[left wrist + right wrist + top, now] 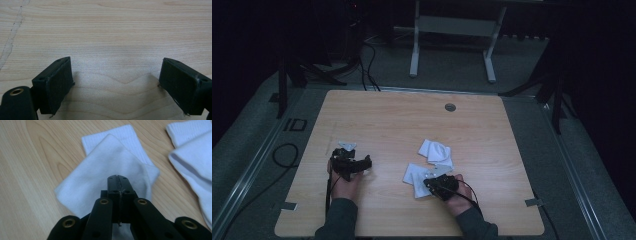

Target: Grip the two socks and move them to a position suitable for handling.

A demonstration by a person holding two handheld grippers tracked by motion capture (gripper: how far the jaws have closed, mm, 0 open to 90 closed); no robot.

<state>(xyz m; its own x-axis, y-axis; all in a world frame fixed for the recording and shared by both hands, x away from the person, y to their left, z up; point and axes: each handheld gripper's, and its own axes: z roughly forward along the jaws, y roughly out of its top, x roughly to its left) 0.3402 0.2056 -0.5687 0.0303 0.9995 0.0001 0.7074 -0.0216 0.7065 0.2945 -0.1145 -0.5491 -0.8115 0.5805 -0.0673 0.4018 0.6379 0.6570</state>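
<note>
Right tongs (119, 178) clenched over the folded sock (105, 172), left tongs (116, 82) released; dragging could undo its fold.

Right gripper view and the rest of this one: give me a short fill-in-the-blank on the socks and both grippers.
1. The right gripper has its jaws ____ over the folded white sock.
2. The left gripper has its jaws ____ over bare table.
3. The second sock lies ____ from the person than the folded one.

Missing words: shut; open; farther
</note>
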